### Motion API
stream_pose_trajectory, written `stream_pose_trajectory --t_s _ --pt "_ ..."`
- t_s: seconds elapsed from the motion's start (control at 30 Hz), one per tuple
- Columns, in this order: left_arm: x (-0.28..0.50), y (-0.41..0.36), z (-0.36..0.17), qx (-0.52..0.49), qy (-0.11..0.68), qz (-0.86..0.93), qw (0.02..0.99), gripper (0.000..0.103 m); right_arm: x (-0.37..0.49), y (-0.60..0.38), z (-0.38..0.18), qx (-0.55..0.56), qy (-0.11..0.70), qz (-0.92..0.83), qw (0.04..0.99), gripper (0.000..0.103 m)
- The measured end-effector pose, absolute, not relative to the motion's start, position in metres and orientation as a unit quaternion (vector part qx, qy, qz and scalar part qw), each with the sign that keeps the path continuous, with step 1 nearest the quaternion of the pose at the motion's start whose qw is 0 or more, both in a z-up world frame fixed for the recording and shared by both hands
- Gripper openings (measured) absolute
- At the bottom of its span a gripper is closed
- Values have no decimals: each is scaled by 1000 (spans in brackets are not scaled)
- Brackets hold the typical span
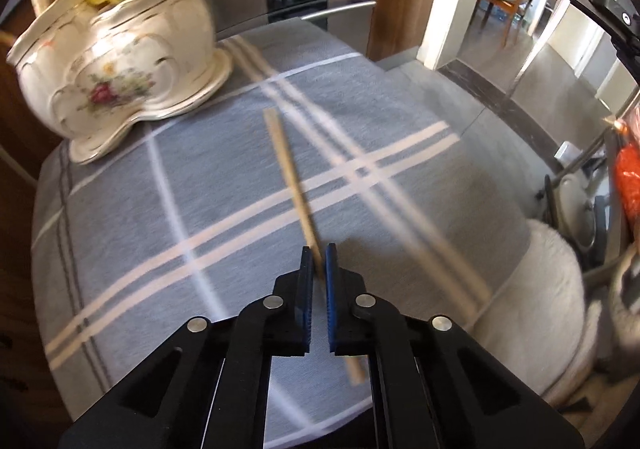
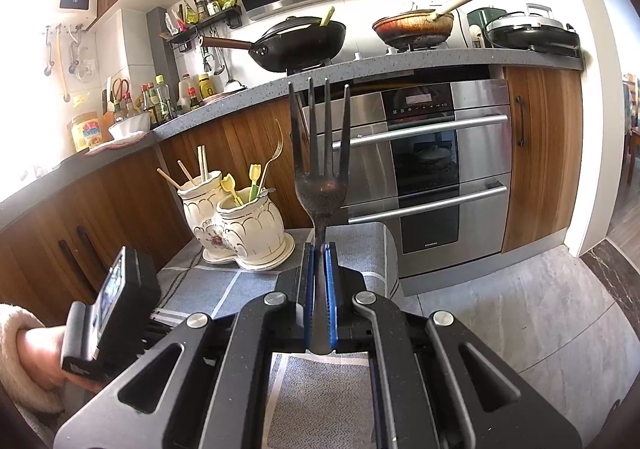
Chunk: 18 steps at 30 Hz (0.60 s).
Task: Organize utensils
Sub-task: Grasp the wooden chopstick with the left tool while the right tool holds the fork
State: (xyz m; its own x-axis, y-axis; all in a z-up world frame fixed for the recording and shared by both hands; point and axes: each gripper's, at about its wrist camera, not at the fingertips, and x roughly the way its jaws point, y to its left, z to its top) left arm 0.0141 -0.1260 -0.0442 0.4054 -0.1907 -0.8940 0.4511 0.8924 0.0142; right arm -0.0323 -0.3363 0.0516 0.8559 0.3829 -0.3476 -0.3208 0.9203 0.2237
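Two hand-held grippers are at work over a table [image 1: 120, 185] covered with a grey cloth crossed by white stripes. The left hand-held gripper [image 1: 319, 255] points steeply down at the cloth, its blue-padded jaws drawn narrow around a wooden chopstick [image 1: 292, 177], which runs from between the pads toward the far side of the table; the picture is blurred, yet the pads appear to press on it. A second chopstick [image 1: 420, 237], smeared by blur, lies just to its right. At the far left stands a flowered ceramic utensil holder [image 1: 116, 65] with chopsticks and yellow-headed picks in it. The right hand-held gripper [image 2: 320, 249] is clamped on the handle of a dark fork [image 2: 320, 153], tines upright, to the right of the holder. A hand [image 2: 36, 353] in a fleecy sleeve grips the left device.
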Motion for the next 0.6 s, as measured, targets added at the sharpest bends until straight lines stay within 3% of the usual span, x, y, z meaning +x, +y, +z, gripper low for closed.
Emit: stream_pose_trajectory --t_s 0.1,0.23,0.57,0.6 --pt "18 -113 -40 125 507 -176 835 7 -32 -335 50 79 199 187 959 5" --pt "23 -107 -36 112 496 -170 844 25 -29 -328 49 76 205 193 957 5" --pt "34 -111 -49 109 489 -172 848 25 -22 -317 46 63 213 198 955 5" --pt "36 -110 -50 110 486 -170 850 20 -21 -317 46 63 214 199 954 5"
